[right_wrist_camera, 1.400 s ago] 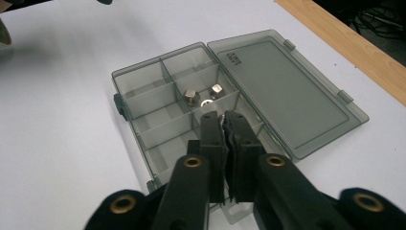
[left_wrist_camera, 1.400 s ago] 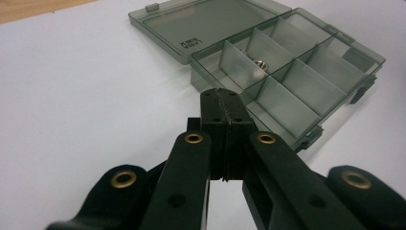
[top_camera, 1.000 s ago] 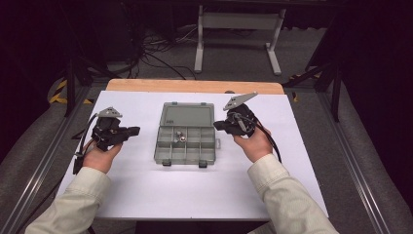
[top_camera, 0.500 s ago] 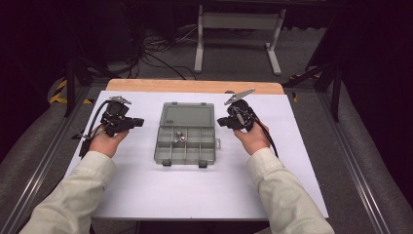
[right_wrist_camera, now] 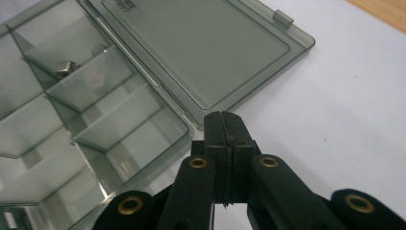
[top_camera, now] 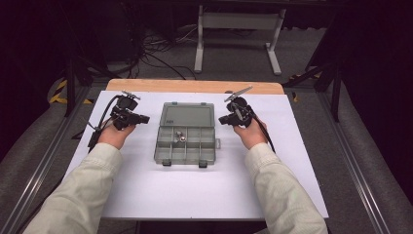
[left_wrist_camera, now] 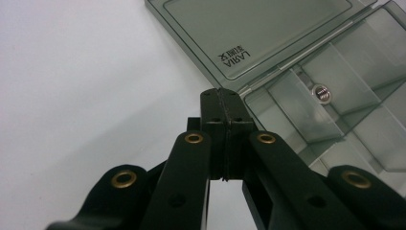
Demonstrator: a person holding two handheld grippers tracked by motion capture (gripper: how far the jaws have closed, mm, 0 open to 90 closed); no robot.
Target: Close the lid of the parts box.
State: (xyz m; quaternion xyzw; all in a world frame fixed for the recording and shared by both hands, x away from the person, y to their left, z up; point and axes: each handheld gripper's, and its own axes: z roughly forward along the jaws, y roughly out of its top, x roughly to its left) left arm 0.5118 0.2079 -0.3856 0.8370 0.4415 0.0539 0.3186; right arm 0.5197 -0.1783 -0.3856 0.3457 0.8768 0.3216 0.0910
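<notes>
White table sheet (top_camera: 146, 195) carries everything; landmark is the open grey plastic box (top_camera: 187, 146) near its middle.

Box: lid (top_camera: 187, 116) is flipped flat on the far side of the tray, divided compartments on the near side. Most cells look empty. Small metal parts sit in the cells just below the hinge: one nut (right_wrist_camera: 65, 68) and one round silver piece (left_wrist_camera: 321, 93), with one more I can't resolve.

What changed: a second ago both my hands sat farther back from the box and lower on the sheet. Both have since moved forward and in. My left claw (top_camera: 141, 117) is now beside the lid's left edge, level with the hinge. My right claw (top_camera: 223, 119) is beside the lid's right edge, tip almost at the corner. The box itself hasn't shifted.

Claw state: both shut tight, pads pressed together, nothing between them. Left tip (left_wrist_camera: 221, 96) hangs over bare sheet just off the hinge line. Right tip (right_wrist_camera: 224, 122) is just off the lid rim, apparently not touching.

Read: this is the approach phase, flanking the box from both sides. Shut jaws can't pick a part. Likely next is nudging or lifting the lid to close it, or opening up to grab a nut. Risk is shoving the light box sideways if one side hits first.
</notes>
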